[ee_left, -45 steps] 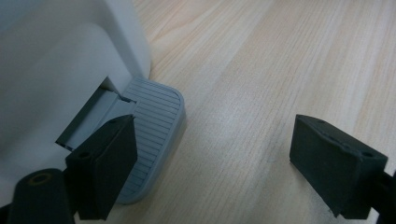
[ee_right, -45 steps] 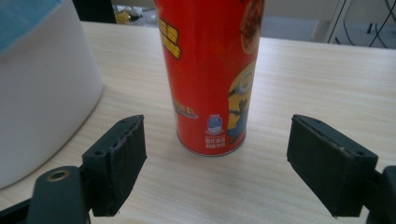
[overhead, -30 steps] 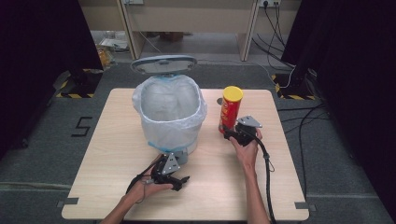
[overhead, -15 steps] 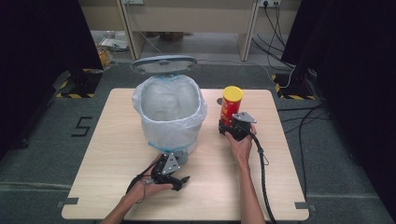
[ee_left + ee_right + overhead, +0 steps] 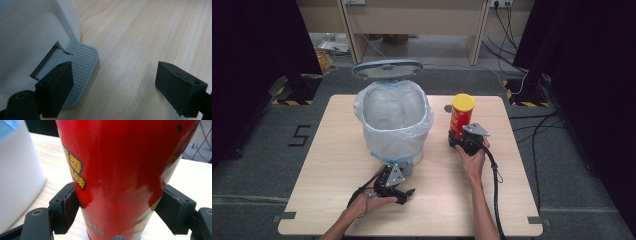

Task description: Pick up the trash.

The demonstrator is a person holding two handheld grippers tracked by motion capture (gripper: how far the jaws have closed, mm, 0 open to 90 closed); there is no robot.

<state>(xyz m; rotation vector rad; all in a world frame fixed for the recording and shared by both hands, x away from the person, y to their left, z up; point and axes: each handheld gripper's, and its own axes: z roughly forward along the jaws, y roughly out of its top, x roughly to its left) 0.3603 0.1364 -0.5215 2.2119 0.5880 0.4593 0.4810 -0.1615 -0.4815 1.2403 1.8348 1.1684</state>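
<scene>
A white pedal bin (image 5: 394,120) lined with a pale bag stands mid-table, its grey lid (image 5: 387,69) raised behind it. My left gripper (image 5: 404,192) is at the bin's front foot. It is open (image 5: 115,82), and its left jaw lies on the ribbed grey pedal (image 5: 82,65). A tall red can (image 5: 461,116) with a yellow cap stands upright to the right of the bin. My right gripper (image 5: 460,140) is at the can's lower part, with both pads pressed against the sides of the red can (image 5: 120,157).
The wooden table (image 5: 337,150) has bare room at left and along the front. A small round hole (image 5: 448,108) lies behind the can. Cables (image 5: 494,175) trail from the right gripper toward the front edge. Dark floor surrounds the table.
My right gripper has slid forward to the can, and its jaws now hold the can's lower part. The left gripper has stayed at the pedal.
</scene>
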